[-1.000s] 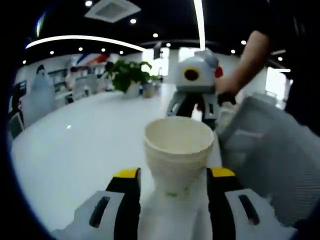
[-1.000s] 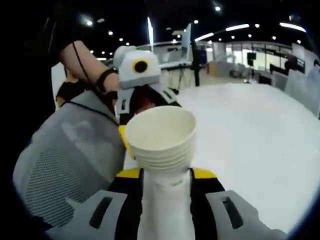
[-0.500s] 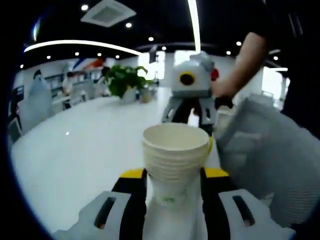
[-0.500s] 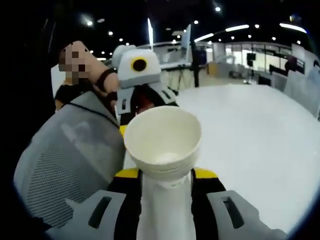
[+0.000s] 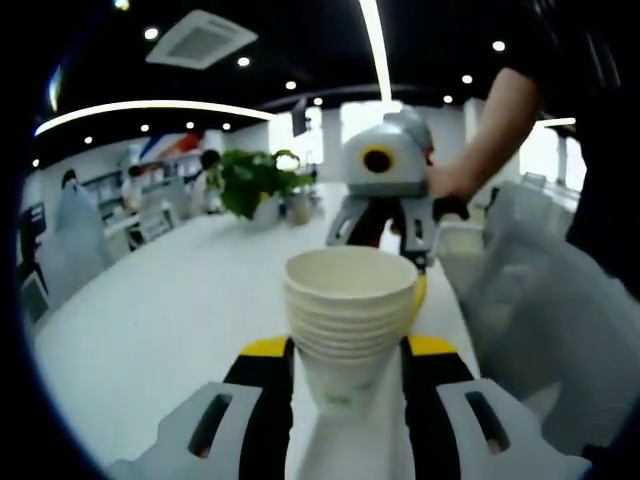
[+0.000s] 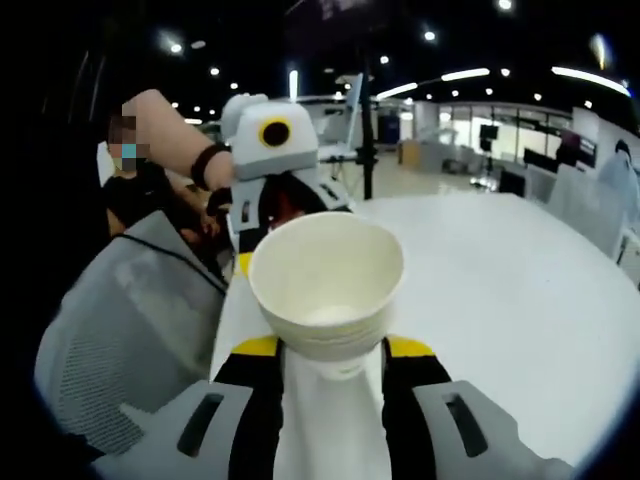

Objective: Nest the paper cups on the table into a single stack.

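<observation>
A stack of several nested white paper cups [image 5: 350, 310] stands upright between my left gripper's [image 5: 347, 350] yellow-tipped jaws, which are shut on its lower part. Just behind it, the right gripper [image 5: 385, 185] faces me, held by a person's hand. In the right gripper view a white paper cup [image 6: 325, 285] with one or two rims showing sits mouth-up between my right gripper's [image 6: 325, 348] jaws, shut on its base. The left gripper [image 6: 268, 165] faces it from behind, close to the cup's far rim.
Under both grippers spreads the white table [image 5: 150, 320] [image 6: 500, 290]. A grey mesh chair back [image 5: 545, 310] [image 6: 115, 340] stands at the table's edge. A potted plant [image 5: 255, 175] sits at the far end. The person's forearm [image 6: 170, 115] reaches in.
The left jaws have closed in, and their cup now shows several stacked rims. The right gripper's stack shows fewer rims than before. Both views have tilted slightly.
</observation>
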